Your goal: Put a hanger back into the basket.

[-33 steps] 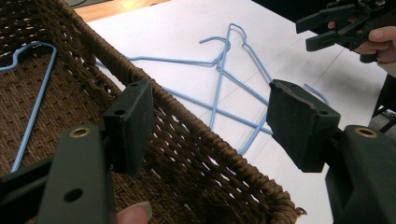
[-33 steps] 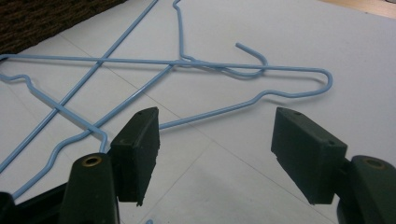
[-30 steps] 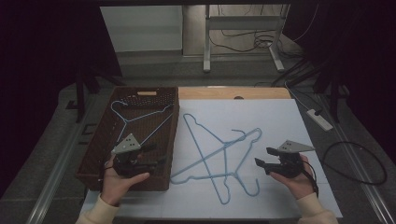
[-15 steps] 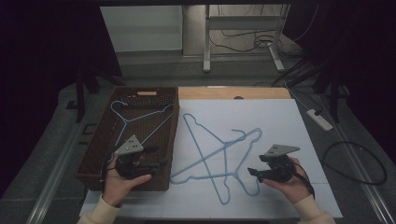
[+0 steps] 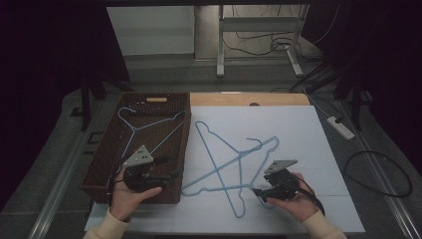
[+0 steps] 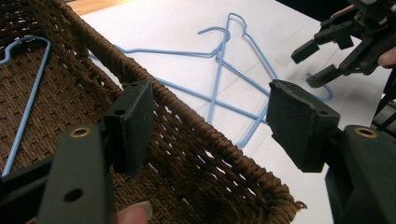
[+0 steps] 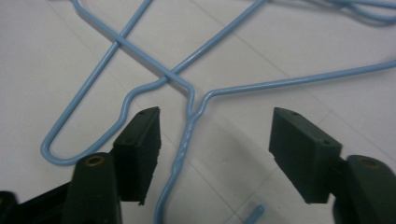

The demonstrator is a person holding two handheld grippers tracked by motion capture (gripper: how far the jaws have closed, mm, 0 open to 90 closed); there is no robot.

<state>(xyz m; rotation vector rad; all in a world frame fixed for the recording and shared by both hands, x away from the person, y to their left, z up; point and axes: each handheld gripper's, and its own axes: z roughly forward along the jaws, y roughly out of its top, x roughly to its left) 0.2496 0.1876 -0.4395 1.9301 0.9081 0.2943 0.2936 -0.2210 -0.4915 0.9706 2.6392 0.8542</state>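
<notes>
The right gripper (image 5: 261, 191) is held low over the desk (image 5: 308, 129), its jaws spread and just closing a little, with the twisted neck of a blue hanger (image 7: 187, 135) lying between them but not yet pinched. That hanger lies crossed with a second hanger (image 5: 214, 144) on the white desk surface, just right of the basket (image 5: 107, 152), in which a third hanger (image 5: 130, 128) already lies. If the neck is lifted as things stand, the crossed wires are likely to catch, so the second hanger may be dragged along or the thin wire may slip from the pads. The left gripper (image 5: 171, 174) is held over the basket's near corner with its jaws wide apart and nothing between them. The hook's end is cut off at the bottom of the right gripper view, and which wire lies uppermost at the crossing cannot be made out.
</notes>
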